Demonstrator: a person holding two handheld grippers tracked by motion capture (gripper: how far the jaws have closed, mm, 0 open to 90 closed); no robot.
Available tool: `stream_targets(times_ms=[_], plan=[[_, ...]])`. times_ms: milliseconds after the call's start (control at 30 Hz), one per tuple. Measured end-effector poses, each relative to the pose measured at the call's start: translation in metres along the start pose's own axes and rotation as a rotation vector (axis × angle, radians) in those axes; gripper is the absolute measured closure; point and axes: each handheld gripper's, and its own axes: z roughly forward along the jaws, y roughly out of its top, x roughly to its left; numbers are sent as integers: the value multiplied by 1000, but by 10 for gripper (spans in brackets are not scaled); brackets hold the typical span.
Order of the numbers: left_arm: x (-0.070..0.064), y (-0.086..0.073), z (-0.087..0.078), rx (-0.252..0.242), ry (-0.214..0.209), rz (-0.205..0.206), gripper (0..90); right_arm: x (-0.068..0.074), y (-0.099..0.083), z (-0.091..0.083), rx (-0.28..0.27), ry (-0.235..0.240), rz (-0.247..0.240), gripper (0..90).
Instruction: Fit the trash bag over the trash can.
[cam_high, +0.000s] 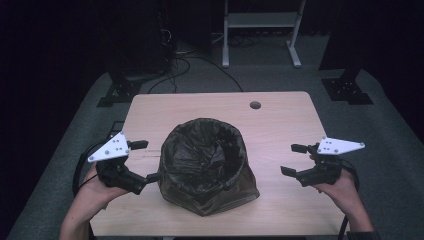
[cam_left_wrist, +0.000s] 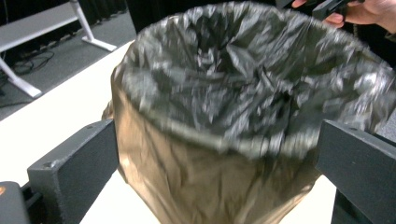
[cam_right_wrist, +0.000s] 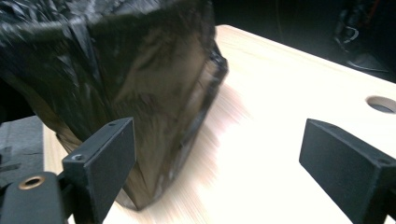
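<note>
Flanking the bag-lined bin (cam_high: 206, 162) standing mid-table toward the near edge, the left gripper (cam_high: 141, 161), wide open, sits just beside its rim while the right gripper (cam_high: 294, 159), also wide, waits well apart, so next probably comes pinching the liner's rim.

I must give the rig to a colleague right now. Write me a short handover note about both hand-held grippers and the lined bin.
Left hand-held gripper: open, holding nothing, close beside the bin's left side.
Right hand-held gripper: open, holding nothing, apart from the bin on its right.
Bin: upright at the middle of the table, black bag inside with its edge folded over the rim.
Done: the bag appears fitted.
Left: probably the bag's next handling; neither gripper has gripped it yet.
</note>
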Motion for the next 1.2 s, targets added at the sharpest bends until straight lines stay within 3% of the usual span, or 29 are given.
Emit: stream_targets(times_ms=[300,533,767,967,1200], plan=[[1,-45,3,-11,50,-48,0,-6,-25,-24,21,-97,31,96],[5,-69,14,37,100,-78,0,-7,-47,-38,46,-186,53,96],[4,-93,28,93,121,-105,0,-10,-70,-46,77,-248,83,96],[4,-113,39,130,126,-138,0,-14,-88,-48,101,-295,118,96],[3,-131,52,179,131,-159,0,-19,-104,-40,173,-325,132,96]])
